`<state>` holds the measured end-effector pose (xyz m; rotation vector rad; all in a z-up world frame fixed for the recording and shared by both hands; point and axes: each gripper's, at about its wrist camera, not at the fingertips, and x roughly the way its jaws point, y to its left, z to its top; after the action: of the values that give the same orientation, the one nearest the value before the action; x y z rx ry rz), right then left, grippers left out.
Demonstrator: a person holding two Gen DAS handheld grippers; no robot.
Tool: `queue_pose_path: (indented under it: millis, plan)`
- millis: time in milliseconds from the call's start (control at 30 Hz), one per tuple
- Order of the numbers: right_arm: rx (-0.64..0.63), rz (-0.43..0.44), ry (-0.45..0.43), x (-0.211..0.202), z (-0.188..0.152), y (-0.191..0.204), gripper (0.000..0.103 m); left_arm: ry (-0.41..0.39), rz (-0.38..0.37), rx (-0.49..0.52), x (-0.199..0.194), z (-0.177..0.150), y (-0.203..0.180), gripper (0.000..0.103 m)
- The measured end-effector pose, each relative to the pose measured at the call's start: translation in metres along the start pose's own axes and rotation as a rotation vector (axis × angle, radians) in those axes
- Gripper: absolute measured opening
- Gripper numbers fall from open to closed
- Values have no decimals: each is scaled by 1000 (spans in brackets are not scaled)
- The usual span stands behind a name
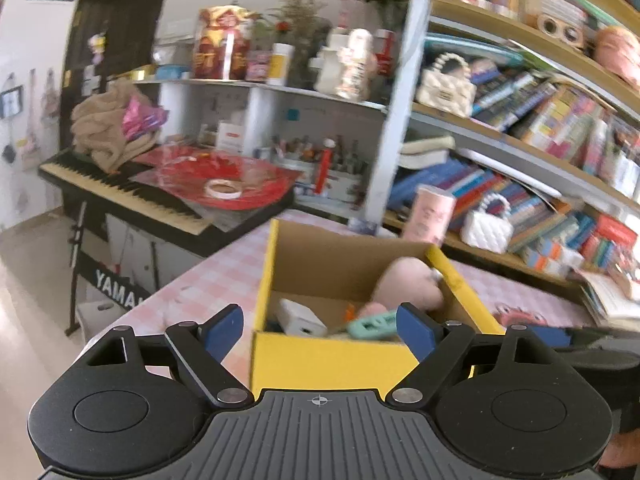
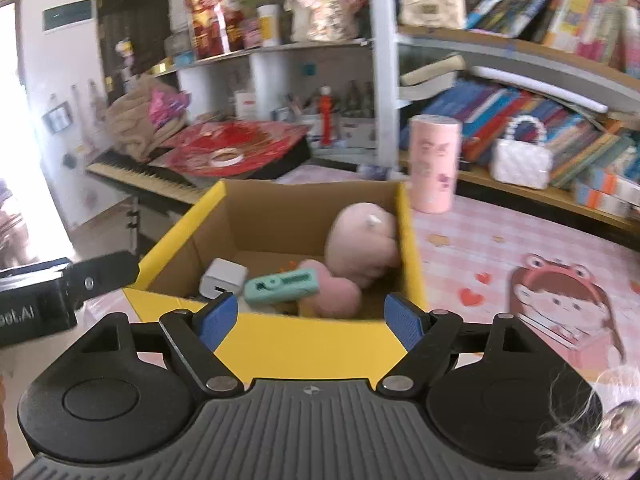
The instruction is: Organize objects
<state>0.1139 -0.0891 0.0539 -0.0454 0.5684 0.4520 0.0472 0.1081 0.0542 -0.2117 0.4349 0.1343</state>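
While both tools hover at the near edge of a yellow cardboard box (image 2: 280, 344), the left gripper (image 1: 320, 330) and the right gripper (image 2: 310, 320) stand with their blue-padded jaws spread wide and nothing between the pads. The box sits open-topped on a counter (image 2: 500, 248) covered in a pink checked cloth printed with a cartoon girl in a frog hat (image 2: 560, 296). Inside the box, a pink plush toy (image 2: 364, 240) leans against the right-hand wall, a pink heart-shaped cushion (image 2: 334, 292) lies in front of it, a mint-green gadget (image 2: 280, 286) rests across the middle touching the cushion, and a white charger block (image 2: 222, 278) lies just to its left on the box floor. An orange item (image 1: 349, 312) peeks up behind the green gadget; it is too blurred to tell what it is. In the right wrist view, part of the left tool's black body reaches in from the left, beside the box's left wall. A tall pink tumbler (image 2: 434, 164) stands upright on the counter just behind the box's far right corner. Beyond it, crowded bookshelves (image 2: 520, 92) hold books and two quilted white handbags (image 2: 520, 156) with pearl handles. To the left, a keyboard piano (image 1: 120, 192) carries a beige cloth, red wrapping and a roll of tape (image 1: 223, 189).
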Motion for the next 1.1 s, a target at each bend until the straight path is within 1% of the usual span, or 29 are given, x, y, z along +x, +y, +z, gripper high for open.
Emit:
queue_pose_path:
  millis: [67, 133, 167, 267, 367, 467, 600, 667, 733, 1000, 1100]
  plan:
    - [19, -38, -6, -12, -7, 0, 80, 5, -19, 24, -8, -4, -5, 86]
    - [35, -81, -4, -23, -15, -1, 80, 7, -35, 42, -16, -9, -9, 90]
    - [46, -108, 0, -28, -20, -1, 80, 8, -46, 51, -20, -12, -11, 91]
    - [90, -174, 19, -43, -37, -2, 84, 13, -63, 73, -29, -20, -14, 91]
    - [140, -208, 40, -54, -51, -4, 84, 34, -62, 100, -34, -28, -17, 92]
    - [153, -253, 36, -66, -64, -2, 85, 55, -58, 131, -38, -36, -22, 95]
    - [164, -322, 22, -89, -85, 1, 89, 79, -102, 174, -44, -47, -29, 95]
    - [170, -353, 22, -98, -95, 2, 91, 89, -108, 196, -46, -52, -35, 95]
    - [176, -384, 29, -106, -104, 3, 92, 112, -123, 217, -46, -58, -40, 95]
    - [235, -519, 56, -137, -126, -14, 103, 181, -173, 274, -49, -78, -65, 95]
    - [258, -550, 69, -144, -132, -20, 103, 231, -172, 268, -49, -88, -72, 95]
